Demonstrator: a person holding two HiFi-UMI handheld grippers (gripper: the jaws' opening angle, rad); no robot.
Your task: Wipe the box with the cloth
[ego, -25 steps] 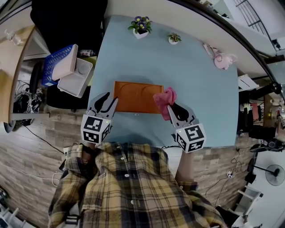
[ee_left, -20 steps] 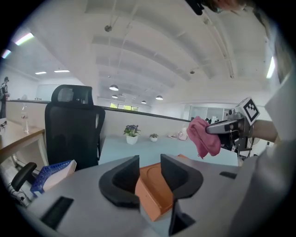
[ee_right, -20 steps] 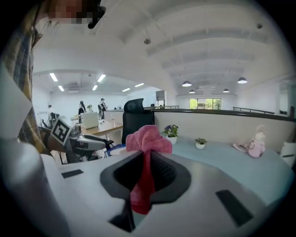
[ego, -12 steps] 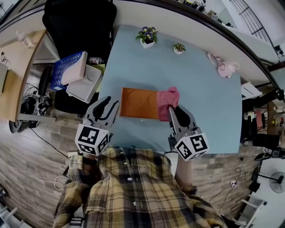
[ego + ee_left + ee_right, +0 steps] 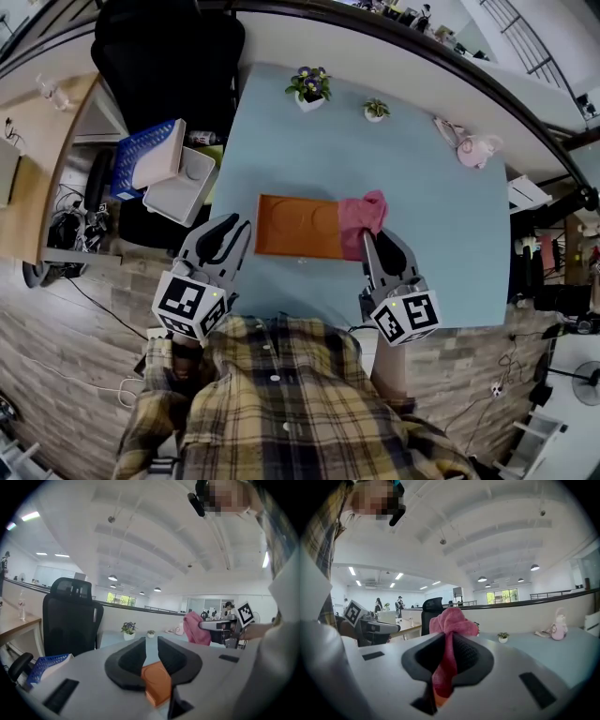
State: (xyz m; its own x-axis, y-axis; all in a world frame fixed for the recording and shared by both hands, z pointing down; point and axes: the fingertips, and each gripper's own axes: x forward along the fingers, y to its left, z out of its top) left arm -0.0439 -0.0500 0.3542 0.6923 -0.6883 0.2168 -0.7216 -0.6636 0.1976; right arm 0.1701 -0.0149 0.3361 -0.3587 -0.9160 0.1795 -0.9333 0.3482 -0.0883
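The orange box (image 5: 298, 226) lies flat on the light blue table (image 5: 441, 244). A pink cloth (image 5: 361, 220) hangs over the box's right end, and my right gripper (image 5: 372, 236) is shut on it. In the right gripper view the cloth (image 5: 452, 620) is pinched between the jaws of that gripper (image 5: 449, 641) and bunches above them. My left gripper (image 5: 239, 225) hovers off the box's left end. Its jaws are closing with nothing between them. In the left gripper view a narrow gap shows at this gripper (image 5: 151, 648), with the box (image 5: 157, 684) below.
A purple flower pot (image 5: 309, 86), a small green plant (image 5: 374, 111) and a pink toy (image 5: 473, 150) stand along the table's far side. A black chair (image 5: 169, 56) and a blue basket with white containers (image 5: 155, 164) sit left of the table.
Both grippers have risen toward the head camera. The left jaws have narrowed. The cloth stays in the right gripper over the box's right end.
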